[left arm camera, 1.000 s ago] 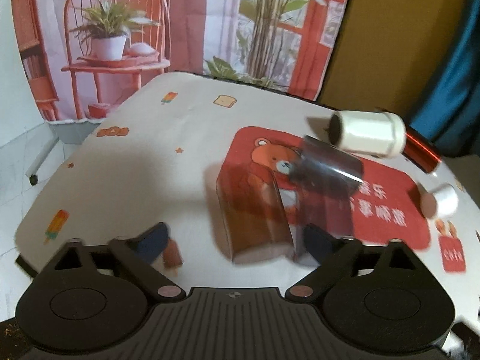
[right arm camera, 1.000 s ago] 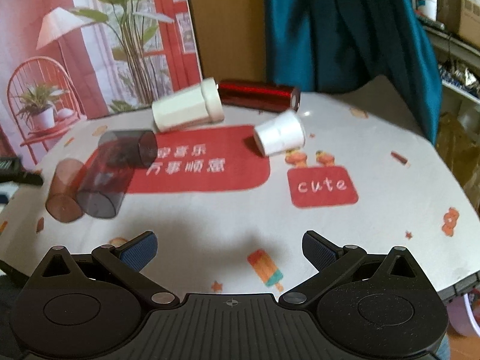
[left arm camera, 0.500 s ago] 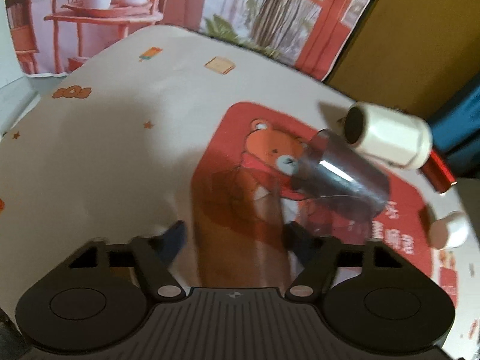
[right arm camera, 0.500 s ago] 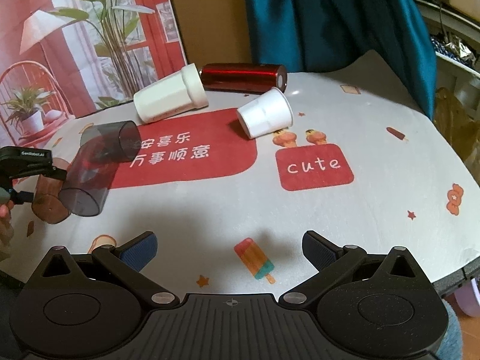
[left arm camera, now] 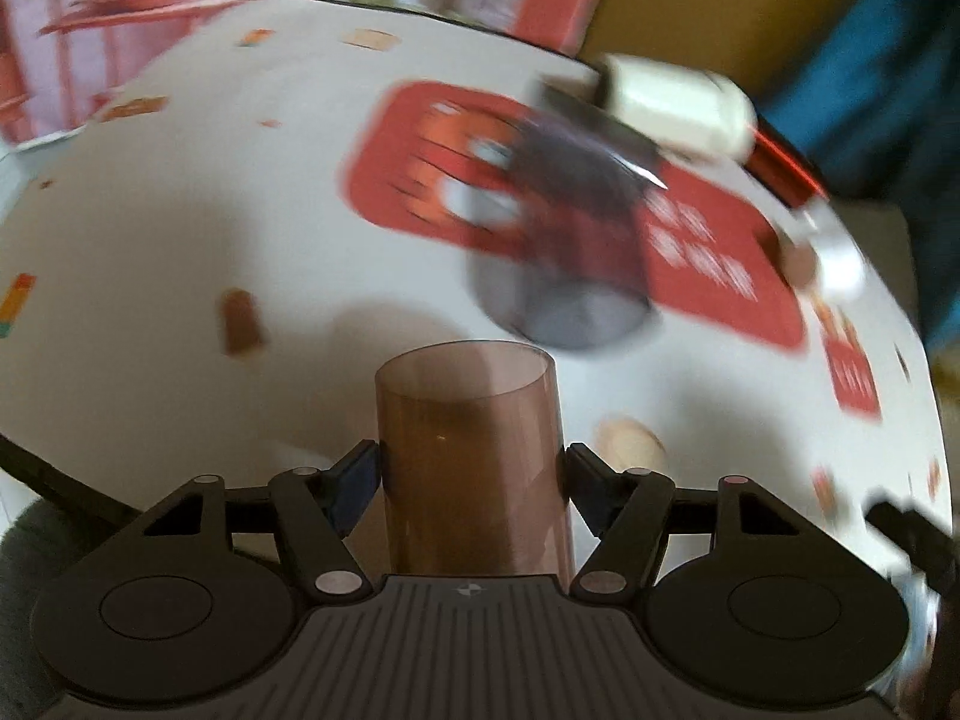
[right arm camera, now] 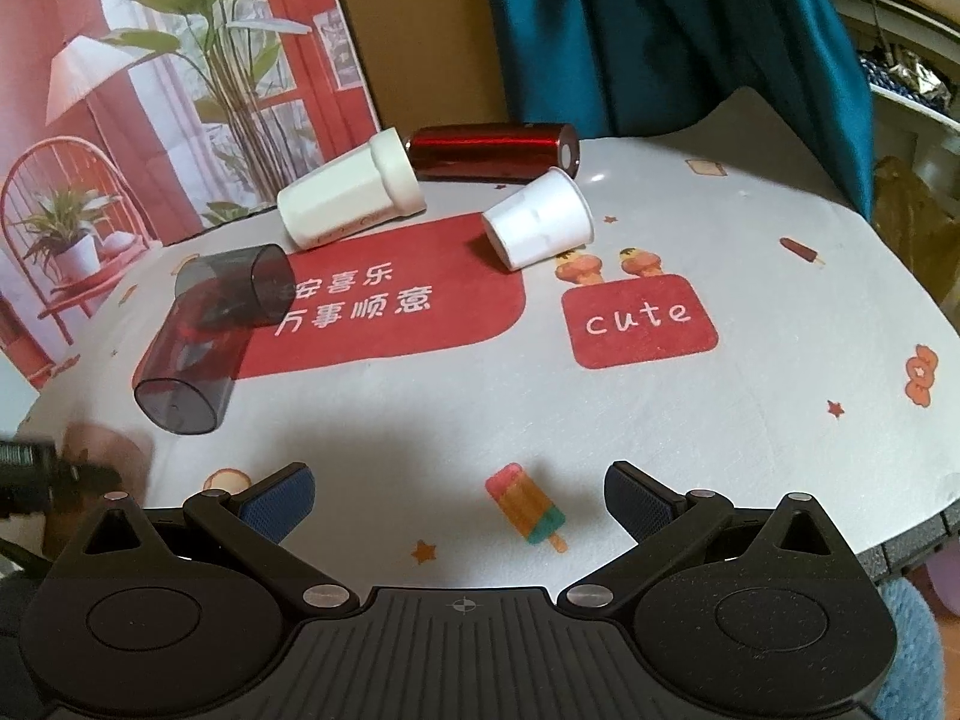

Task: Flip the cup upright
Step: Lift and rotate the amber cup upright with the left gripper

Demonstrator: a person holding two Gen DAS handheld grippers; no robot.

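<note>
My left gripper (left arm camera: 471,480) is shut on a translucent brown cup (left arm camera: 471,438), which stands between its fingers with one round end pointing away from me, above the table's near edge. The view is motion-blurred. A translucent grey cup (left arm camera: 570,240) lies on its side on the red print beyond; it also shows in the right wrist view (right arm camera: 210,330). My right gripper (right arm camera: 459,498) is open and empty over the table's front. The left gripper (right arm camera: 30,474) shows blurred at the far left of the right wrist view.
A white lidded cup (right arm camera: 351,192), a red metallic tumbler (right arm camera: 492,150) and a small white paper cup (right arm camera: 537,225) lie on their sides at the back of the round table (right arm camera: 780,390). A printed backdrop stands behind, a blue curtain at the right.
My left gripper has closed on the brown cup and lifted it off the table, pulling it toward the near edge and turning. The right gripper has barely moved.
</note>
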